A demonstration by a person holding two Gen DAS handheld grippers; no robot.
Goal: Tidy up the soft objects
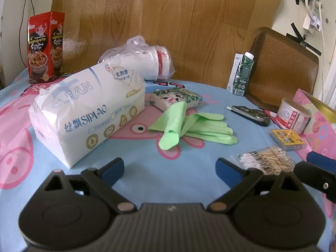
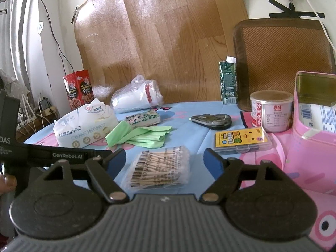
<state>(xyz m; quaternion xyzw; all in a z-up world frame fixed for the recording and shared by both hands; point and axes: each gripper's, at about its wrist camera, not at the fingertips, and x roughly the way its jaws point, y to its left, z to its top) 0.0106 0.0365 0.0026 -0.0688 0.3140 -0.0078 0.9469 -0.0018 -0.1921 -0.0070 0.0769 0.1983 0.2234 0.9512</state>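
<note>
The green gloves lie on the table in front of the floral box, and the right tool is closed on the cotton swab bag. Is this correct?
Not quite. In the right wrist view the right tool is open, with the cotton swab bag lying loose between its fingers. The green gloves do lie by the floral box.

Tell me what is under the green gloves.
The green gloves lie on the cartoon tablecloth, one end draped over the floral box. Anything flat beneath them is hidden.

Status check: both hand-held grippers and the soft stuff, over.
Left hand-held gripper open, empty. Right hand-held gripper open, over cotton swab pack. Green gloves untouched beside tissue pack.
</note>
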